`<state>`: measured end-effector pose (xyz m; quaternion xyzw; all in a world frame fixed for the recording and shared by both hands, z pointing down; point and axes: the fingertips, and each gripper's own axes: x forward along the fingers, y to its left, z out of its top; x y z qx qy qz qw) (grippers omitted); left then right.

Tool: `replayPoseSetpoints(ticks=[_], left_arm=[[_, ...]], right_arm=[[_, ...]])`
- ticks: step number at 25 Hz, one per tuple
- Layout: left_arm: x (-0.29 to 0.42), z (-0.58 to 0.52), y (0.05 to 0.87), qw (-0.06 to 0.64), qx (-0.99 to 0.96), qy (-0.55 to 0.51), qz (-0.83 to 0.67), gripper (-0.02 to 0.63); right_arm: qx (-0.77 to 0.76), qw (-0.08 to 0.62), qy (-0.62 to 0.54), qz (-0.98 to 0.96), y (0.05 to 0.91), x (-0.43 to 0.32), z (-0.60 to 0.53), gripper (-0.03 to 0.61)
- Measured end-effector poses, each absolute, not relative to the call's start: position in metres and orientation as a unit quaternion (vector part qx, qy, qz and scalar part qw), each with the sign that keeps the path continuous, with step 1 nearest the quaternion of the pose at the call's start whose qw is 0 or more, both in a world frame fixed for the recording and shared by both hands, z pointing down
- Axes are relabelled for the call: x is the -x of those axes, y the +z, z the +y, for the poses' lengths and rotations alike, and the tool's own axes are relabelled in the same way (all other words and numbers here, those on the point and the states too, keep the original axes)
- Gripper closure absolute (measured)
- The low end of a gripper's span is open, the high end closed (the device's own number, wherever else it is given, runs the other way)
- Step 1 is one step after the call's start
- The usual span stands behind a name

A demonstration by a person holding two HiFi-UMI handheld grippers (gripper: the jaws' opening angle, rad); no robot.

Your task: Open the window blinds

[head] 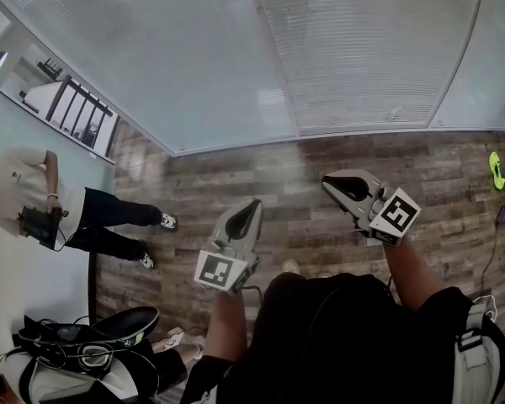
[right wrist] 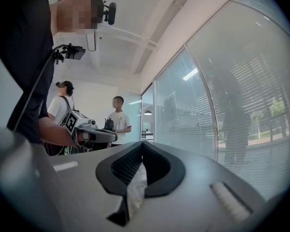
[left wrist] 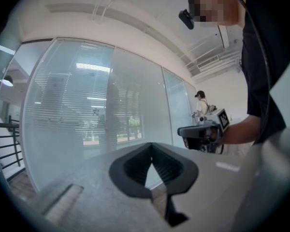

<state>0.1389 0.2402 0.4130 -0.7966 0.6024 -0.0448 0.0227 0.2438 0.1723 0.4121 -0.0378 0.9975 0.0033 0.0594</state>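
White slatted blinds (head: 353, 57) hang closed behind a glass wall (head: 194, 66) that fills the top of the head view. They also show as blinds (left wrist: 72, 105) in the left gripper view and as blinds (right wrist: 261, 95) in the right gripper view. My left gripper (head: 254, 204) is held level over the wood floor, short of the glass, jaws together and empty. My right gripper (head: 326, 182) is beside it, a little nearer the glass, also shut on nothing. Each camera sees its own tips, left gripper (left wrist: 151, 145) and right gripper (right wrist: 142, 143), and the other gripper off to the side.
A person in a white shirt (head: 25, 196) stands at the left holding a dark device. Another person with a headset and bag (head: 84, 343) is at the bottom left. A black railing (head: 80, 112) stands at the far left. A yellow-green shoe (head: 497, 171) and a cable lie at the right.
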Motion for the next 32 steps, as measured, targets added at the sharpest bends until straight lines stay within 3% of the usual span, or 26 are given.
replayPoseSetpoints(ticks=[12, 32], left_arm=[[-0.117, 0.18, 0.415, 0.032, 0.821, -0.04, 0.568, 0.609], [0.006, 0.065, 0.418, 0.022, 0.86, -0.041, 0.509, 0.609]], right_arm=[[0.079, 0.07, 0.01, 0.994, 0.404, -0.222, 0.118, 0.572], [0.139, 0.065, 0.015, 0.988, 0.404, -0.097, 0.012, 0.572]])
